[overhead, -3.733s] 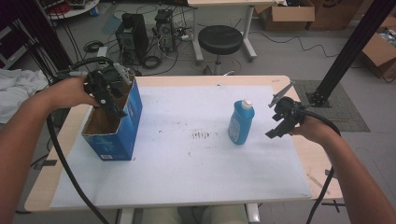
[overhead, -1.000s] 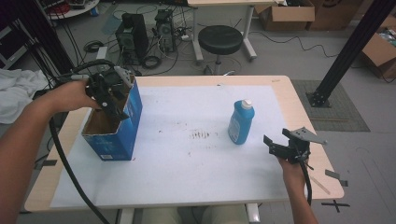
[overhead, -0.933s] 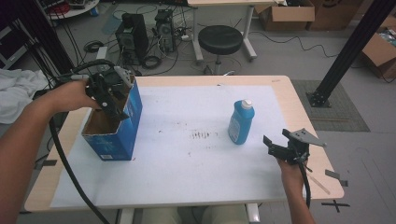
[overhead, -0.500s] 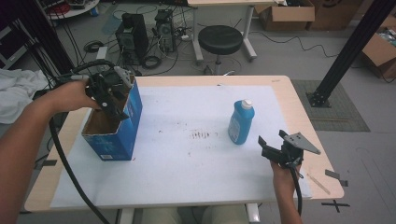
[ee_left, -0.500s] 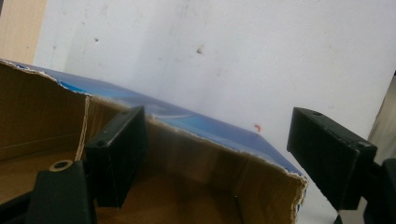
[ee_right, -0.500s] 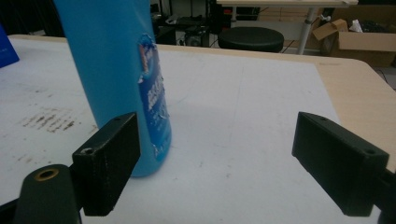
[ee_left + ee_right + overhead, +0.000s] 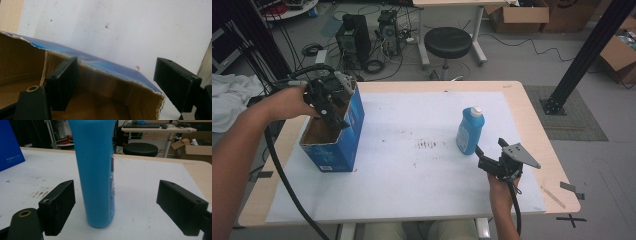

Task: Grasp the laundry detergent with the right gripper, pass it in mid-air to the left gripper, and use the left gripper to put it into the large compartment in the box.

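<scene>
White sheet (image 7: 412,165) covers most of the wooden table (image 7: 532,115), scuffed with dark marks near its middle. Round black stool (image 7: 447,42) behind the far edge. Two dark computer towers (image 7: 353,36) on the floor left of the stool, cables tangled around them. Cardboard boxes (image 7: 519,15) at the back right. Black slanted post (image 7: 584,55) on a floor mat, right. White cloth (image 7: 229,97) at far left, possibly a garment. Black tape cross (image 7: 571,218) on the floor, lower right.
</scene>
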